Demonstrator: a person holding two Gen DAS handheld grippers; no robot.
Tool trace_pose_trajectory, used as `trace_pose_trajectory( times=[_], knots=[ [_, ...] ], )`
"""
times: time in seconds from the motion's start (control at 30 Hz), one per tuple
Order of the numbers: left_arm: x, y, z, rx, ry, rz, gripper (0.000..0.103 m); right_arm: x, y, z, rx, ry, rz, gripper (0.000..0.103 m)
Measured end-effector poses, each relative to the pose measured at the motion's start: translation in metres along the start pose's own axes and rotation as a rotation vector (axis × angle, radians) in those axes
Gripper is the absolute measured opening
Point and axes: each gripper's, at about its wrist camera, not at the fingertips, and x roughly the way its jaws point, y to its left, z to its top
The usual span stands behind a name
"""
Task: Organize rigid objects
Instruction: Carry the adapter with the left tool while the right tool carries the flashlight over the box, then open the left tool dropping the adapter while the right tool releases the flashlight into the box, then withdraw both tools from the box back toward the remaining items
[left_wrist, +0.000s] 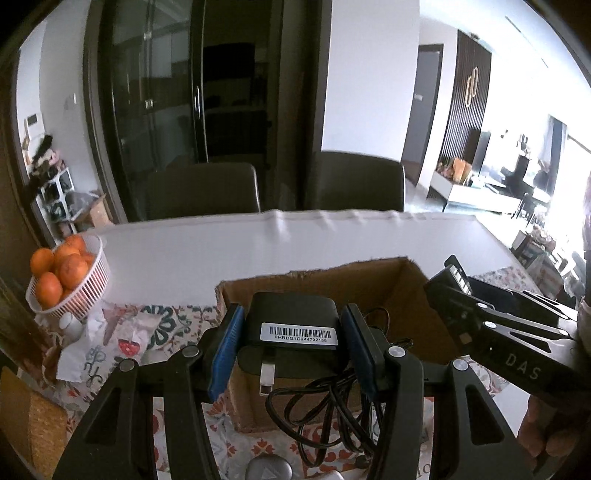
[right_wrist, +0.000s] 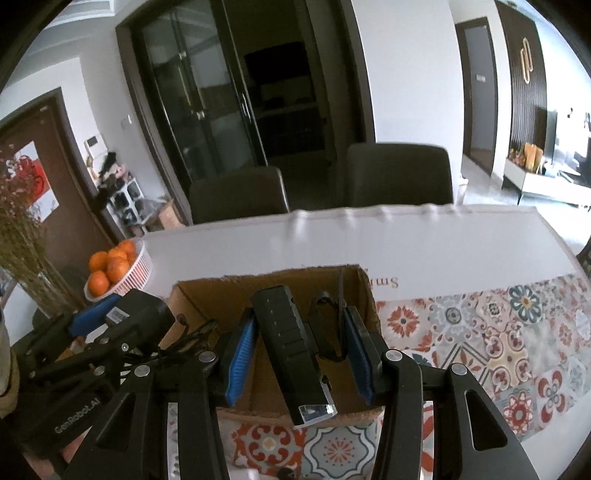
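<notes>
My left gripper (left_wrist: 293, 341) is shut on a black power adapter (left_wrist: 291, 325) with a white barcode label, held over the near edge of an open cardboard box (left_wrist: 332, 280); its black cord (left_wrist: 332, 417) hangs in loops below. My right gripper (right_wrist: 301, 350) is shut on a long black remote-like device (right_wrist: 291, 350) with a clear end, tilted, above the same box (right_wrist: 221, 291). The right gripper shows in the left wrist view (left_wrist: 452, 275) at the box's right side. The left gripper and adapter (right_wrist: 136, 317) show at the left of the right wrist view.
A white basket of oranges (left_wrist: 68, 275) stands at the table's left, with crumpled paper (left_wrist: 79, 350) beside it. A long white box (right_wrist: 406, 243) lies behind the cardboard box. Patterned tablecloth (right_wrist: 480, 332) covers the table. Two dark chairs (left_wrist: 354, 181) stand behind. A grey object (left_wrist: 269, 469) lies below.
</notes>
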Motion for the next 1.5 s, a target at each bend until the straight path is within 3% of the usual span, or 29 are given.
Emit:
trace_pose_trajectory(
  times=[0.23, 0.4, 0.53, 0.63, 1.03, 1.27, 1.5],
  knots=[
    [0.025, 0.003, -0.004, -0.003, 0.075, 0.006, 0.054, 0.029, -0.007, -0.006, 0.016, 0.08, 0.015, 0.05],
    [0.022, 0.003, -0.005, 0.003, 0.05, 0.035, 0.059, 0.04, -0.009, -0.011, 0.02, 0.128, -0.004, 0.053],
    [0.011, 0.004, -0.007, 0.003, 0.026, 0.048, 0.059, 0.027, -0.009, -0.012, 0.016, 0.083, -0.021, 0.053],
    [-0.003, 0.004, -0.008, 0.011, -0.007, 0.058, 0.065, 0.015, -0.004, -0.011, -0.003, 0.057, -0.039, 0.053],
    [-0.066, 0.004, -0.026, 0.032, -0.132, 0.095, 0.072, -0.053, 0.021, -0.025, -0.079, -0.126, -0.095, 0.071],
    [-0.097, 0.007, -0.04, 0.011, -0.165, 0.089, 0.079, -0.082, 0.031, -0.042, -0.075, -0.176, -0.083, 0.075],
    [-0.116, 0.007, -0.063, 0.008, -0.205, 0.136, 0.086, -0.102, 0.04, -0.062, -0.093, -0.231, -0.103, 0.081]
  ],
)
